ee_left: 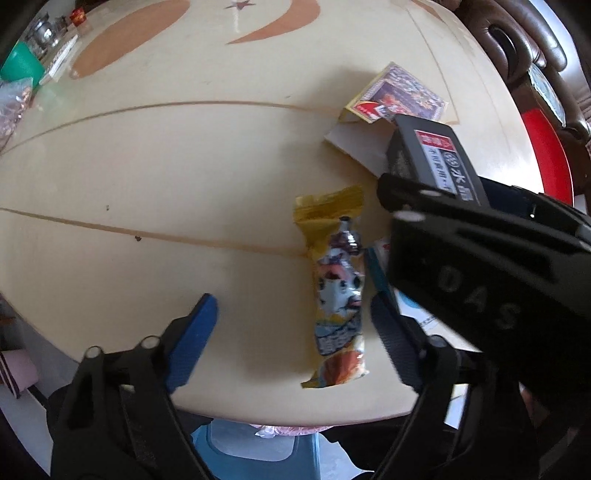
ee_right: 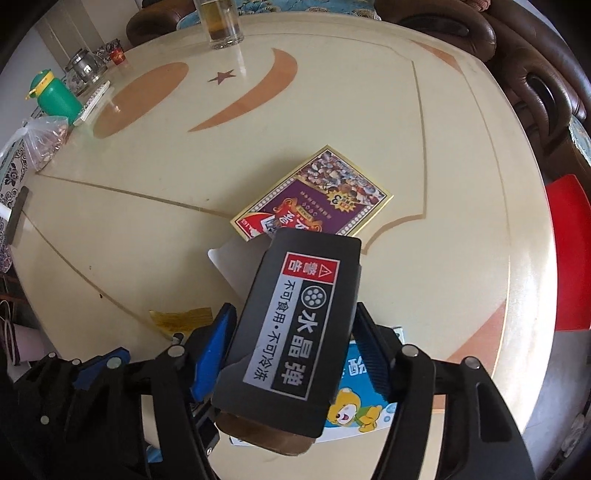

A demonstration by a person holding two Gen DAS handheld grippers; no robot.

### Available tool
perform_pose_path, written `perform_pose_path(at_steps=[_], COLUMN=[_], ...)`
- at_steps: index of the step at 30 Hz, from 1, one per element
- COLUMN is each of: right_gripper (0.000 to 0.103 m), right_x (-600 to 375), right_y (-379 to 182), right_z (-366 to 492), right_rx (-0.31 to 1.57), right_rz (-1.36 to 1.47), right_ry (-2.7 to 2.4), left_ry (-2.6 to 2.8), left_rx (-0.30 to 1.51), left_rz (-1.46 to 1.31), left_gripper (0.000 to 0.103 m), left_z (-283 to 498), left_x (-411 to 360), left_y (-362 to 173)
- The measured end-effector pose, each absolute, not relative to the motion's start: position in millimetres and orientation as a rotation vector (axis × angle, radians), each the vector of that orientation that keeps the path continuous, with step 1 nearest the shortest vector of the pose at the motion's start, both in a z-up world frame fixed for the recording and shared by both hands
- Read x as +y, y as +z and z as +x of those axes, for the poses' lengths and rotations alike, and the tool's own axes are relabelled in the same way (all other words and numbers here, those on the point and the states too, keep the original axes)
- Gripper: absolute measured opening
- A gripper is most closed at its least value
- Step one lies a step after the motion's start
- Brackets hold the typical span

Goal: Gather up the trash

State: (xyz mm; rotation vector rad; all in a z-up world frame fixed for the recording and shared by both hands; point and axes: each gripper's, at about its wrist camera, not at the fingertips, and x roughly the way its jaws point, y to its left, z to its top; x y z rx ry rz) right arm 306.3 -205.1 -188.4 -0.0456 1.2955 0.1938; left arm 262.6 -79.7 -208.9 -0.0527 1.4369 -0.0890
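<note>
Between right gripper (ee_right: pixel 291 332) fingers, black box (ee_right: pixel 291 325) clamped above table (ee_right: pixel 147 184)

In the right wrist view the box (ee_right: pixel 291 332) fills the lower centre of the frame, clamped between the right gripper (ee_right: pixel 295 343) fingers and raised off the table (ee_right: pixel 461 229). Above it the printed card (ee_right: pixel 314 195) lies flat at mid-frame. A carton (ee_right: pixel 365 402) lies beneath the box at lower right. A glass (ee_right: pixel 221 22) stands at top centre; a bottle (ee_right: pixel 55 96) and a bag (ee_right: pixel 44 140) sit at upper left. In the left wrist view the snack wrapper (ee_left: pixel 336 291) lies between the left gripper (ee_left: pixel 295 325) fingers, nearer the right finger.
</note>
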Motion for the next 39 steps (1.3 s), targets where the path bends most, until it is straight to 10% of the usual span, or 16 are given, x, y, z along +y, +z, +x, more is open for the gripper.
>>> perform_pose_path(at_steps=[5, 13, 39], right_gripper=[0.06, 0.056, 0.054], right_x=[-210.4, -208.1, -225.6], right_y=[-188.6, -186.5, -144.0], right_z=[306.6, 304.5, 283.6], right_rx=[1.295, 1.275, 1.131], right_rz=[-0.021, -0.038, 0.007], right_ry=[0.195, 0.197, 0.168], left_ry=[-0.074, -0.127, -0.229], left_rx=[1.428, 1.426, 1.276], left_rz=[-0.066, -0.112, -0.072], left_gripper=[0.067, 0.022, 0.021], left_z=[262.4, 261.9, 235.4], left_x=[-91.1, -103.6, -68.1], left_y=[-206.8, -205.2, -165.5])
